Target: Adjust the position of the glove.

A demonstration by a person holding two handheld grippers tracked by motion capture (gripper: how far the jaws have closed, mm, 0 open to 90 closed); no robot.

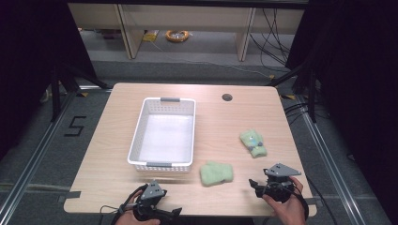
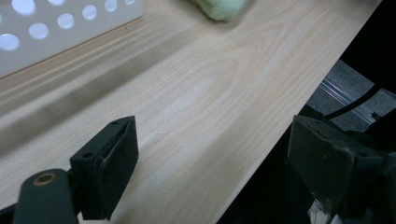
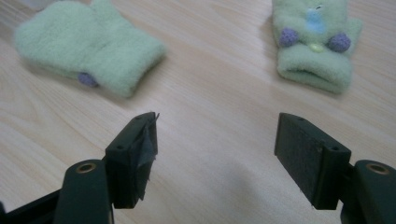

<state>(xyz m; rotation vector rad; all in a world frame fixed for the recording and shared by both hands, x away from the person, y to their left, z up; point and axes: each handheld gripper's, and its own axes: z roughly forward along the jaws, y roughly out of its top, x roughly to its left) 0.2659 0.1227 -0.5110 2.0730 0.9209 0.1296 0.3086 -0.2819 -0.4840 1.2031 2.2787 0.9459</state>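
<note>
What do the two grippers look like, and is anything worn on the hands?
Both grippers are black, each with two block-shaped jaws faced with dark pads. The left gripper and the right gripper each carry a grey three-cornered plate on top. A black cable trails from the left one. Brass-coloured pivot holes sit at the jaw bases in both gripper views. A dark band shows at the right wrist; no sleeves or gloves visible.

Near mitten (image 2: 219, 8) cut off by top edge, blurred — basket (image 2: 56, 32) cropped at corner.

Basket (image 1: 162, 135) left of mittens (image 1: 217, 172), on table (image 1: 117, 187).
</note>
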